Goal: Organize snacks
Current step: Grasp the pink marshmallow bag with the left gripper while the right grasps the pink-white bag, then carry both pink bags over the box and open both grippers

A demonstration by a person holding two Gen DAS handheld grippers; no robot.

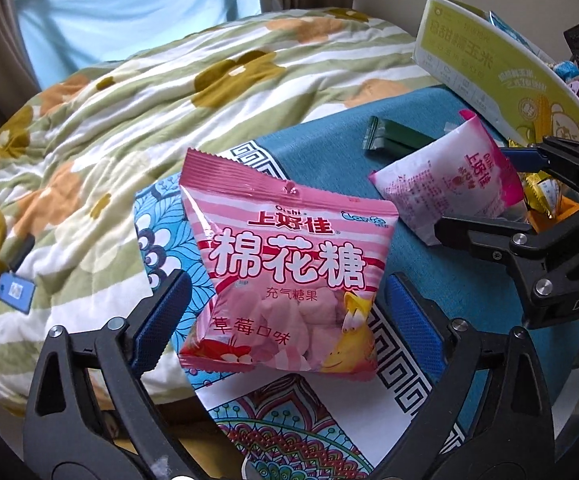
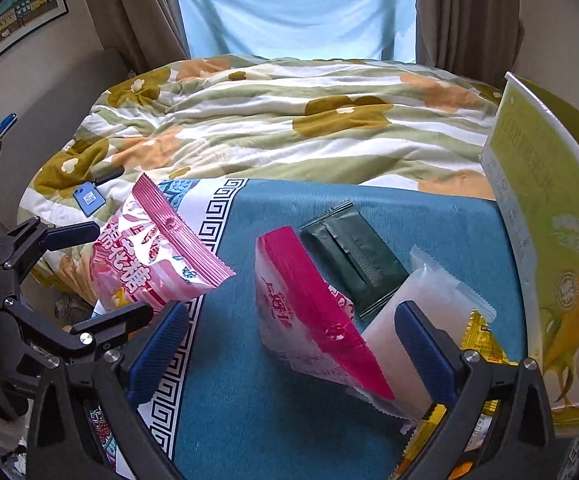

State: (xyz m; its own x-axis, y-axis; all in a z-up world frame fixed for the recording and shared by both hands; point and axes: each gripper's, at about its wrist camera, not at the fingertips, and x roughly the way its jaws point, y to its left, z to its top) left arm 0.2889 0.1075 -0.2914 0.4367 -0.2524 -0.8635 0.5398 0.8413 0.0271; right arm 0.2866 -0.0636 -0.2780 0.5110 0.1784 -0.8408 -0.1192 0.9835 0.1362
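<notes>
**me:** left gripper point(image 1: 285, 312) is spread wide, with the pink marshmallow bag point(image 1: 285, 276) sitting between the blue pads. pads aren't pressing it as far as i can see. the bag lies on the patterned cloth point(image 1: 329, 412).

**you:** and the right one?

**me:** right gripper point(image 2: 293, 352) is spread too, straddling a second pink-and-white bag point(image 2: 309, 316) that lies face down on the teal part of the cloth, no squeeze. a translucent white packet point(image 2: 429, 292) and a yellow wrapper point(image 2: 479, 334) sit by its right finger.

**you:** further back?

**me:** dark green packet point(image 2: 353, 256) just behind the second bag, yellow-green corn box point(image 2: 549, 240) standing at the right, then the flowery quilt point(image 2: 269, 120).
</notes>
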